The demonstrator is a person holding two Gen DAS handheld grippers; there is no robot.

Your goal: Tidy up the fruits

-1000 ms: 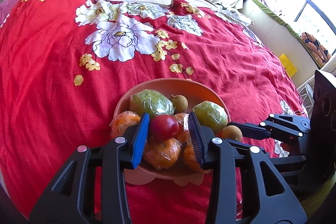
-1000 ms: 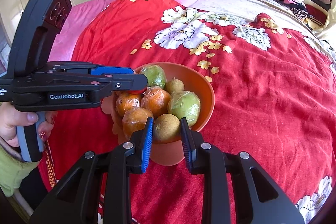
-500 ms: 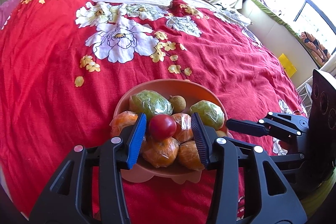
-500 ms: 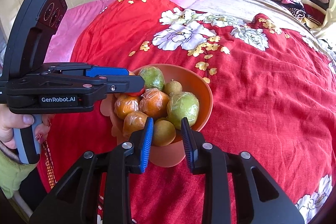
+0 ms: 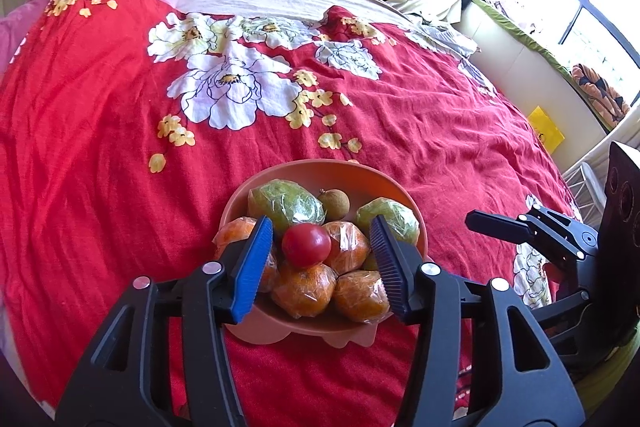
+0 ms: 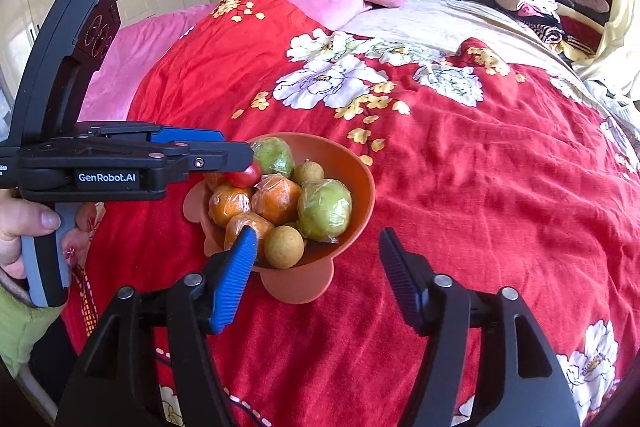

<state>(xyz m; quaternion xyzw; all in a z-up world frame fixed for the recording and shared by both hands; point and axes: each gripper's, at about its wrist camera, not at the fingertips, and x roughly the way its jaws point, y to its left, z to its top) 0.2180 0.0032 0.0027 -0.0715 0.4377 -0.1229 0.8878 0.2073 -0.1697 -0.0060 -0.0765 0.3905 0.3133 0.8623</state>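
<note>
**Both grippers released over the bowl**

Round terracotta plastic bowl (image 6: 356, 187) sits on red floral bedspread (image 6: 480, 187), full of wrapped fruit. Left gripper (image 5: 316, 263) jaws just opened, spread; small red tomato (image 5: 306, 245) lies between them untouched. Right gripper (image 6: 316, 275) jaws just opened wide, nothing pinched; tan round longan (image 6: 284, 247) rests by the left pad.

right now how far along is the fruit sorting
Nearly done, it seems. The wrapped oranges, green fruits and small brown fruits sit in the orange bowl. The left gripper, jaws just opening, has the red tomato resting free on the pile; the right gripper has opened off a brown fruit. No loose fruit shows on the bedspread.
</note>
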